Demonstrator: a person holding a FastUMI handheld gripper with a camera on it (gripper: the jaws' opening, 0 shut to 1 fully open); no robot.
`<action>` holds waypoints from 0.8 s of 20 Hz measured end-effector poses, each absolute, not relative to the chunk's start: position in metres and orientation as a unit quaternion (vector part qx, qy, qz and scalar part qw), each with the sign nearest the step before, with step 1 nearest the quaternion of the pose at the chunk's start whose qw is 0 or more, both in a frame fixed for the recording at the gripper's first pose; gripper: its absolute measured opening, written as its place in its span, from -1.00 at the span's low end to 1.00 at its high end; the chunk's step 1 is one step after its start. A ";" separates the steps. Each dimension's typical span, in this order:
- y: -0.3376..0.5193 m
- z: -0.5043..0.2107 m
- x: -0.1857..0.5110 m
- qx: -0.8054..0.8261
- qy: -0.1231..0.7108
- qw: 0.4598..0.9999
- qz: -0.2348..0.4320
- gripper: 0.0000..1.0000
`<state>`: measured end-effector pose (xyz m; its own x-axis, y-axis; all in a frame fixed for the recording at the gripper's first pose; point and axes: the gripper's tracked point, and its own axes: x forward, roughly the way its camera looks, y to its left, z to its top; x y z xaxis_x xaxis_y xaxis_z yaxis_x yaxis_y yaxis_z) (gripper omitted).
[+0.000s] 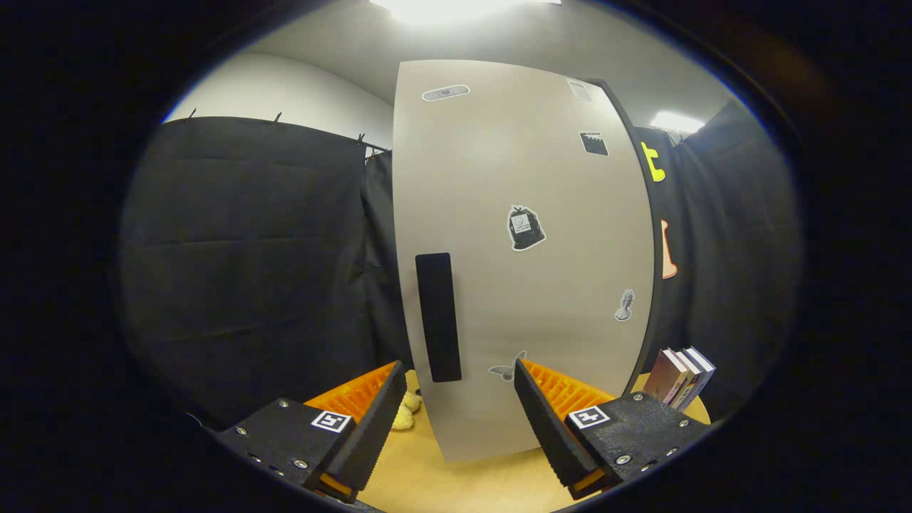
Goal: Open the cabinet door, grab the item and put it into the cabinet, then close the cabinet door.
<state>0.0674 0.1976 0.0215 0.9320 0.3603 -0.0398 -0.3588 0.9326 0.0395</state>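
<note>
The tongs (456, 410) stand open with nothing between their two fingers, which are black with orange ribbed backs, and they face the cabinet door (520, 256) straight ahead. The door is pale beige and shut, and it rises tall from the wooden worktop (442, 484). A black vertical handle (437, 317) sits low near its left edge, just beyond the left finger. Several small stickers dot the door's face. A small yellow soft item (406, 413) lies on the worktop at the door's lower left corner, partly hidden behind the left finger. To the right of the cabinet, a few books (680, 376) stand upright together, leaning a little.
</note>
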 end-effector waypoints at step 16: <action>0.208 0.027 0.062 0.012 0.007 0.988 0.153 0.90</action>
